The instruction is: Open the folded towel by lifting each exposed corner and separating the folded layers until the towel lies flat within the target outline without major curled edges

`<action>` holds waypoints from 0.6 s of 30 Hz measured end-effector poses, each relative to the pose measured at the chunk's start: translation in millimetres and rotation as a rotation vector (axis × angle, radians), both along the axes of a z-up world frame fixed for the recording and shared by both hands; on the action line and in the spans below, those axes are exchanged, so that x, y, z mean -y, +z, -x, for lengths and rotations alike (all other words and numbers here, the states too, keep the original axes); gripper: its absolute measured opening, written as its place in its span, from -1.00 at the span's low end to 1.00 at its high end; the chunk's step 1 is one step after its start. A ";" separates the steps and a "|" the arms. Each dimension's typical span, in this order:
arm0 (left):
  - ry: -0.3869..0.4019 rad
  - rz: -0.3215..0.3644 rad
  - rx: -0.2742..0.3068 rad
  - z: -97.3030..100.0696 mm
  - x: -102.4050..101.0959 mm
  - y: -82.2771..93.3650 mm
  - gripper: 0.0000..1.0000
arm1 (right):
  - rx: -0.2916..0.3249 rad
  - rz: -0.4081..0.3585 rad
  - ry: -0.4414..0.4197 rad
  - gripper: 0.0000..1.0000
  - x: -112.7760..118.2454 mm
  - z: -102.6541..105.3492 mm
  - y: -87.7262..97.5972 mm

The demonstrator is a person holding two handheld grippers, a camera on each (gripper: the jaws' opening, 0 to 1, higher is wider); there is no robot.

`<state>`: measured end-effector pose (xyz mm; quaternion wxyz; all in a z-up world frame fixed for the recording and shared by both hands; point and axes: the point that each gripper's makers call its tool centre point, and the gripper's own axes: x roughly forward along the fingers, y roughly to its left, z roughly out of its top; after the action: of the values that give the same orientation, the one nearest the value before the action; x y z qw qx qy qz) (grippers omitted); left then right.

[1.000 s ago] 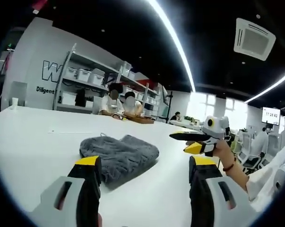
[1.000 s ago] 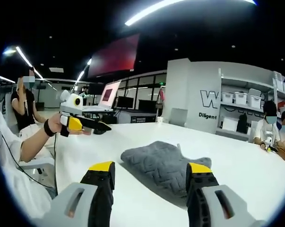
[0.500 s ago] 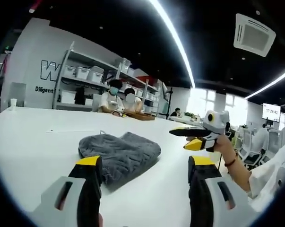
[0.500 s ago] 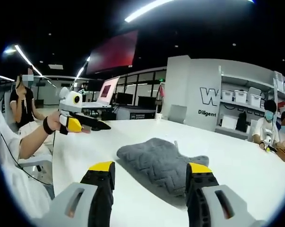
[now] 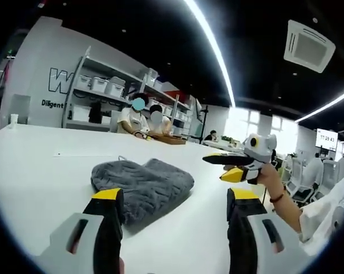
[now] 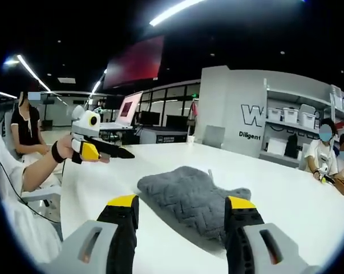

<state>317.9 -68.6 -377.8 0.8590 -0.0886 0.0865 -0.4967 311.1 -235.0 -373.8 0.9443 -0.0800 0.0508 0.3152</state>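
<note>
Towel (image 5: 142, 187) sits folded mid-bench (image 5: 40, 177); left gripper (image 5: 174, 200) and right gripper (image 6: 182, 206) hover released, so pinch only the top layer's exposed corner.

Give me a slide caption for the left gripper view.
Folded grey quilted towel on white table, left gripper jaws open before it.

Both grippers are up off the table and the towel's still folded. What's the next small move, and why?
Probably lower the left gripper to the near edge of the towel and pinch a top-layer corner. The towel lies folded and untouched on the table, both grippers are open and empty, and the right gripper hovers short of it.
</note>
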 end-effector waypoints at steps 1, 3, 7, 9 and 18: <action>0.001 0.001 -0.002 -0.8 0.0 -0.1 0.43 | -0.005 0.002 -0.008 0.17 1.6 -1.8 -2.4; 0.002 0.001 -0.003 -2.1 -0.1 -0.5 0.43 | -0.007 0.002 -0.007 0.17 0.8 -2.1 -3.6; 0.011 -0.003 -0.010 -5.9 -1.5 -1.8 0.43 | -0.012 0.002 -0.008 0.17 1.2 -7.2 -4.3; 0.013 -0.004 -0.012 -7.0 -1.8 -2.3 0.43 | -0.012 0.004 -0.009 0.17 1.9 -8.8 -4.5; 0.009 -0.011 -0.019 -15.5 3.7 -3.1 0.43 | -0.023 -0.001 -0.013 0.17 4.5 -12.5 -6.5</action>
<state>333.4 -72.3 -380.9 0.8608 -0.0891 0.0972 -0.4915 323.6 -239.4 -380.3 0.9458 -0.0757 0.0619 0.3098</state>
